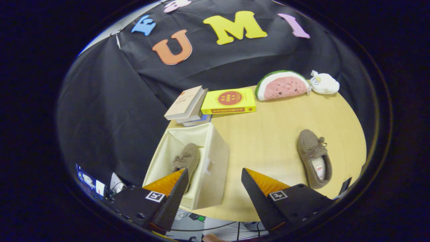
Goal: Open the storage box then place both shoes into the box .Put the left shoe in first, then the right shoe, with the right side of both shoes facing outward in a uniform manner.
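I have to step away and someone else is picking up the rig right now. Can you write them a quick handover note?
Tongs: open, holding nothing, hovering over the storage box's near right wall.
Storage box: open, at the table's left edge, below the books.
Shoe in the box: already lying inside.
Second shoe: on the table, right of the tongs, not yet gripped.
Done: box opened, first shoe in.
Left: pick up the second shoe and set it in the box, facing the same way.
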The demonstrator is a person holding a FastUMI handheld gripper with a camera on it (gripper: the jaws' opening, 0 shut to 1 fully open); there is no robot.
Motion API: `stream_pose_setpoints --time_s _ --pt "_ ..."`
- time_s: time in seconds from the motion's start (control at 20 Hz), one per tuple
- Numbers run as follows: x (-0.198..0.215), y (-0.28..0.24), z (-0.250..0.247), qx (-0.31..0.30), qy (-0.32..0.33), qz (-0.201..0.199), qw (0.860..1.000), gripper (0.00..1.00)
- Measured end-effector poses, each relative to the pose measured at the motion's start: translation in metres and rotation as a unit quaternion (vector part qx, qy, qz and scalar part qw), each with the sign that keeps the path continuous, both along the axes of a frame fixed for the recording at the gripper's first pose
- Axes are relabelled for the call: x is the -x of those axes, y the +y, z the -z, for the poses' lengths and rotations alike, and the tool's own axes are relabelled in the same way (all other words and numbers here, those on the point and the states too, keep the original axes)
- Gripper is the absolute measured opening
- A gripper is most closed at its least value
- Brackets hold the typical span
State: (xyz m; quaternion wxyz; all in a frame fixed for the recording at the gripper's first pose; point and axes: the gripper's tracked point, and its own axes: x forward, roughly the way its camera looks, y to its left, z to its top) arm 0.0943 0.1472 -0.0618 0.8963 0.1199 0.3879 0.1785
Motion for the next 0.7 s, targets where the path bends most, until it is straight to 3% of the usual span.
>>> stream_pose_setpoints --time_s 0.7 --pt "-0.039 -0.214 0.079 0.134 0.052 0.08 0.986 0.96"
